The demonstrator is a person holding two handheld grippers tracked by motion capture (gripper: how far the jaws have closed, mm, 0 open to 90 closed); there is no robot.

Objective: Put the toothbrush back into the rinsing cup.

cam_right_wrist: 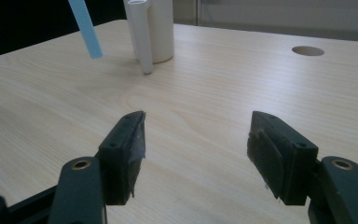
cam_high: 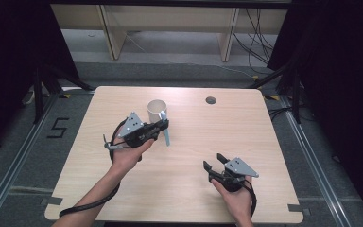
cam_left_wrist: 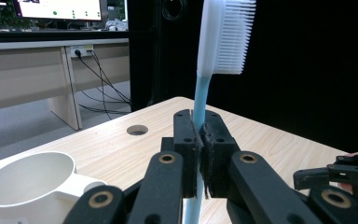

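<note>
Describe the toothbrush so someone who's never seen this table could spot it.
On the wooden table, find the white mug. Just beside it, the left gripper holds the toothbrush upright: a light-blue handle with a white bristled head on top.

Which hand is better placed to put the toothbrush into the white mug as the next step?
Left, probably. The left gripper is already shut on the blue toothbrush, holding it upright right beside the white mug. The right gripper is open, holds nothing and sits farther away near the table edge.

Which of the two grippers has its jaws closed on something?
The left gripper: it clamps the blue toothbrush upright. The right gripper stands open.
</note>
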